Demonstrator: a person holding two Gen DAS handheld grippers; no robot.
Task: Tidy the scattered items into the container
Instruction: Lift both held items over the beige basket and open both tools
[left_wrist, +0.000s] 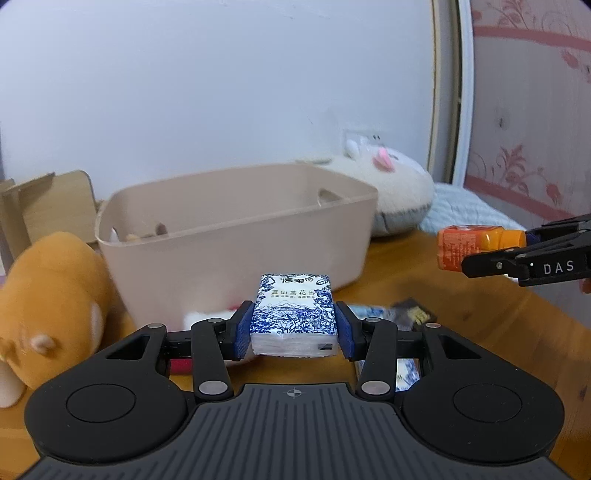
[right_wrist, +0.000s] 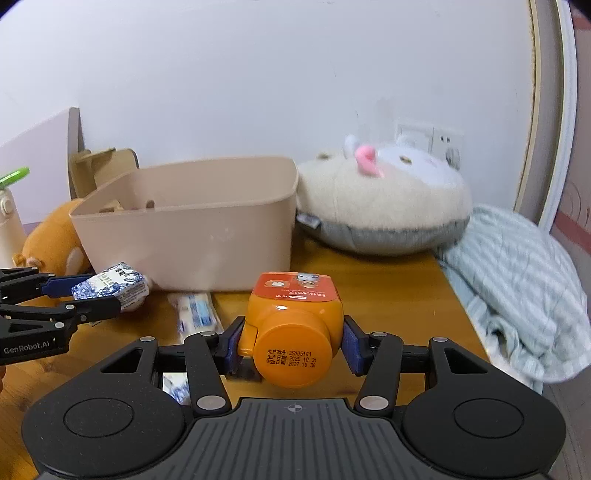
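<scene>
orange plush (left_wrist: 48, 295) lay at far left on the wooden surface (right_wrist: 388, 288), against the beige container (left_wrist: 236, 236). left claw (left_wrist: 293, 328) was clamped on a blue-and-white tissue pack (left_wrist: 293, 314), held above the surface just in front of the container. loose packets (right_wrist: 195, 314) lay on the surface between the claws. right claw (right_wrist: 291, 339) gripped an orange bottle (right_wrist: 295, 325), cap toward the camera, near the container. white plush (right_wrist: 380, 206) sat right of the container.

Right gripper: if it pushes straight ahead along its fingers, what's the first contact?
Probably the near wall of the beige bin. The right gripper, shut on the orange bottle, points at the bin's right end, so the bottle would touch first; depth is unclear.
</scene>
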